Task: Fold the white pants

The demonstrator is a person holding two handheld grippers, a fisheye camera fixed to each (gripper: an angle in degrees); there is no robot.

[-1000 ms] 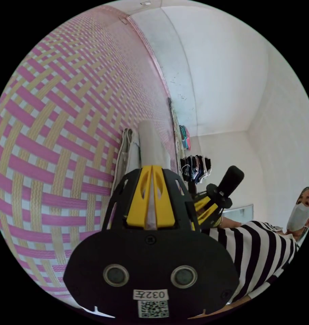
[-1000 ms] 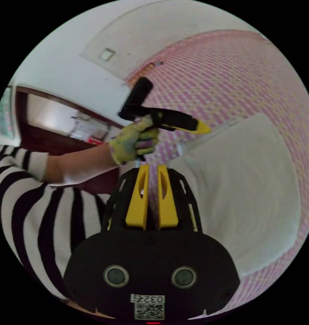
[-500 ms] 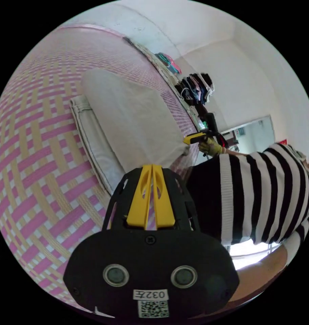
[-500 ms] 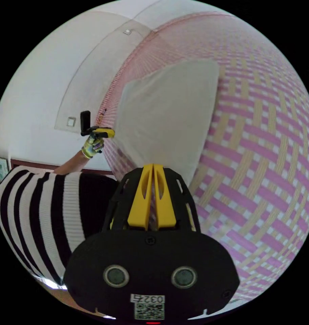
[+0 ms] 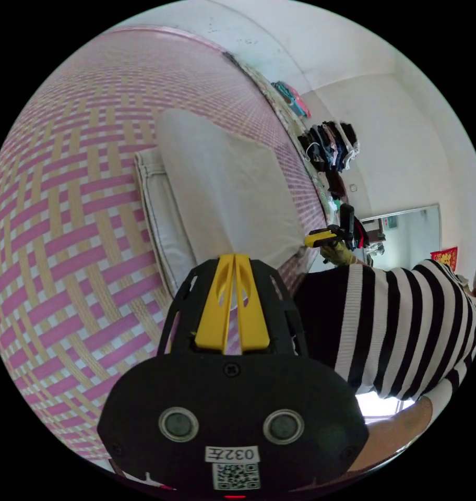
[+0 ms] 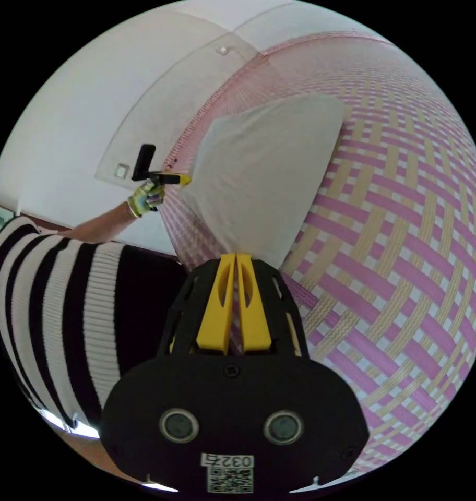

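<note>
The white pants [image 5: 222, 198] lie folded in a flat oblong on the pink and yellow woven mat [image 5: 66, 235]. The waistband edge shows along the side of the stack nearer the bare mat. My left gripper [image 5: 234, 257] is shut, with its tips just over the near edge of the pants and no cloth seen between the jaws. The right gripper view shows the pants [image 6: 269, 167] too, with my right gripper [image 6: 236, 255] shut at their near corner. The left gripper [image 6: 187, 180], in a gloved hand, points at the other near corner. The right gripper [image 5: 310, 241] hangs just off the pants.
A person in a black and white striped top [image 5: 405, 323] stands at the mat's edge between the grippers. Hanging clothes [image 5: 332, 146], a mirror [image 5: 405, 229] and white walls [image 6: 92, 104] lie beyond the mat. Bare mat [image 6: 394, 261] spreads around the pants.
A second ago my left gripper held a strip of white cloth; now it holds nothing. Both grippers have drawn back to the near edge, and the pants lie flat and folded.
</note>
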